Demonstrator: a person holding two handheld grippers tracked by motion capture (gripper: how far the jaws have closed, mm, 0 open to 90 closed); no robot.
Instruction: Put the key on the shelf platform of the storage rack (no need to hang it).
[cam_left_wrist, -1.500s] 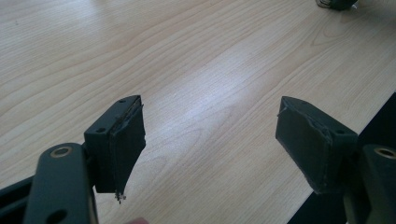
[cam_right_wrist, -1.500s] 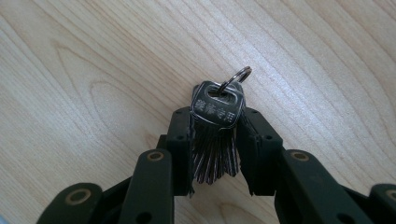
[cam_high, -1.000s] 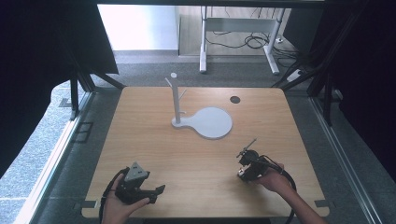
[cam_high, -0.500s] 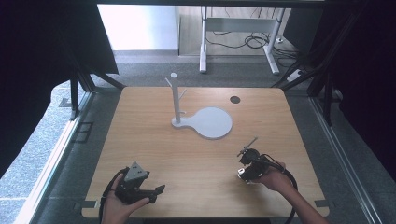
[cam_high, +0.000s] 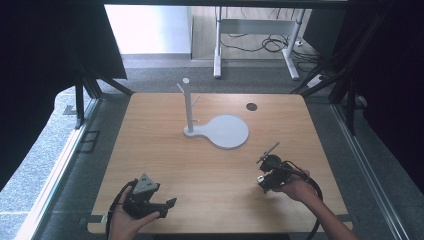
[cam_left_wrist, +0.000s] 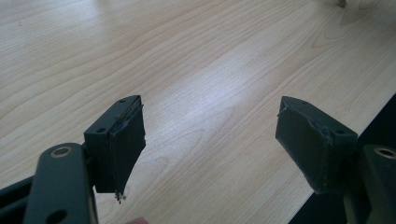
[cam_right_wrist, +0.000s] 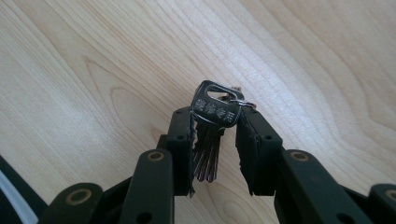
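Right gripper view: right gripper (cam_right_wrist: 215, 140) jaws clamped on a small bunch of silver metal keys on a ring (cam_right_wrist: 215, 109), held just above the light wooden table (cam_high: 165, 145). Against the earlier high views almost nothing has shifted, so the grasp looks settled and the carry probably comes next, maybe toward the white peg stand with round base (cam_high: 220, 131). Left gripper (cam_left_wrist: 210, 140) jaws wide apart, holding nothing, low at the near table edge

1 high view looks down on the table (cam_high: 165, 150); 2 close gripper views share its wooden top.
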